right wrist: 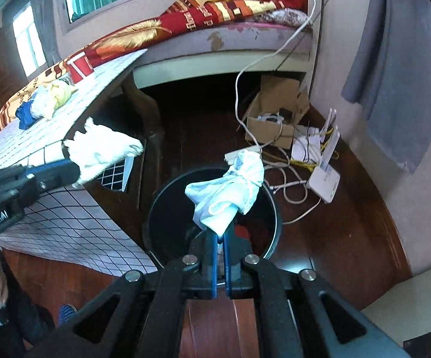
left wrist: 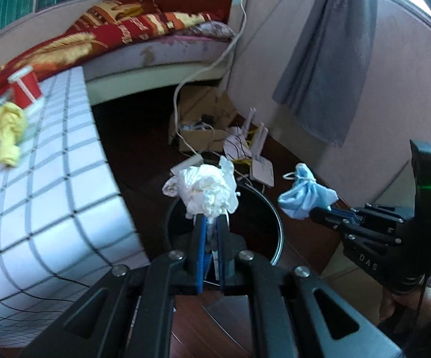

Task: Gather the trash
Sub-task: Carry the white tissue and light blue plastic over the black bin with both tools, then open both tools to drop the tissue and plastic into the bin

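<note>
My left gripper (left wrist: 211, 216) is shut on a crumpled white tissue wad (left wrist: 205, 189) and holds it over the round black trash bin (left wrist: 278, 226) on the floor. My right gripper (right wrist: 219, 232) is shut on a knotted pale blue face mask (right wrist: 230, 192), also above the bin (right wrist: 155, 208). Each gripper shows in the other view: the right (left wrist: 320, 211) with the mask (left wrist: 305, 194), the left (right wrist: 72, 170) with the tissue (right wrist: 102, 149). More trash lies on the checked table (left wrist: 51, 179): a yellow wad (left wrist: 8, 128), a red paper cup (left wrist: 26, 86).
The table (right wrist: 66, 223) stands left of the bin. A bed (right wrist: 230, 35) with a red blanket is behind. A cardboard box (right wrist: 275, 113), white router (right wrist: 326, 179) and cables lie on the dark wood floor by the wall. A grey cloth (left wrist: 332, 59) hangs on the wall.
</note>
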`<state>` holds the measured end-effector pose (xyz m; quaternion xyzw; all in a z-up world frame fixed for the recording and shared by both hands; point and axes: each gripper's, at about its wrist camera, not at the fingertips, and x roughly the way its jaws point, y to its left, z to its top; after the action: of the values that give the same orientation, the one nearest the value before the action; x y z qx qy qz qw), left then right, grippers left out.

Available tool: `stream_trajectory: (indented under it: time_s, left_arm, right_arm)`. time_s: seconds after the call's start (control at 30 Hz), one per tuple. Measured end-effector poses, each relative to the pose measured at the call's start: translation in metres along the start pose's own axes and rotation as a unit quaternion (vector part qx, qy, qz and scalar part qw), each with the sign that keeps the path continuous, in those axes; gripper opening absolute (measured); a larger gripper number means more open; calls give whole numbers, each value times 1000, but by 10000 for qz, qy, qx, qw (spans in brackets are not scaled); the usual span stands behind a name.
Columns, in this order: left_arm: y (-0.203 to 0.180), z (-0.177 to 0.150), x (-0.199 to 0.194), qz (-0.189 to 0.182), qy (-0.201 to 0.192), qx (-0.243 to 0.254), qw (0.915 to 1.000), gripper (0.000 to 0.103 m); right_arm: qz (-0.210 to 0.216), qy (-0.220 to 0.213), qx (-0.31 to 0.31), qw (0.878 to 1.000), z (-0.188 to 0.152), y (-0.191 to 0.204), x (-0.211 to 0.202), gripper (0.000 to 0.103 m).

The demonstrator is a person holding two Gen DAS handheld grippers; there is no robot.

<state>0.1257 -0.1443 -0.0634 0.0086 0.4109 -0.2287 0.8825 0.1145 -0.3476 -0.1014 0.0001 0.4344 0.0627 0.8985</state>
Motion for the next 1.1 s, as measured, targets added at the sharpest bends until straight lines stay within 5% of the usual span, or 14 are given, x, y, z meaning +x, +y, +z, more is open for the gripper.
stream_trajectory:
  time_s: [0.6,0.67,0.7,0.73,0.87,0.93,1.1]
  left_arm:
    - [6,-24,94,-126,828,-159,9964,11]
    - [7,-27,105,76,994,-166,9949,38]
    - [9,-29,108,156,1028,-194,9944,64]
    - [11,-32,107,251,1004,-230,9944,79]
    - [15,-38,104,429,995,-250,9938,84]
    - [13,-40,100,475,999,-198,9937,86]
    - [4,-35,75,468,728,-140,9962,94]
  right_arm:
    - [266,968,-216,9947,-27,-8,94,5]
    - [-237,1315,-440,9901,-33,-9,115,39]
    - [-360,1387,-408,9888,-36,-14,121,74]
    - [-394,1406,-359,9886,-39,-18,123,78]
    - [-559,1445,-259,9876,-39,-31,122,80]
    - [-695,1430,-190,9871,-37,-36,117,103]
    - [-867,1040,68,9908,-26,-44,91,103]
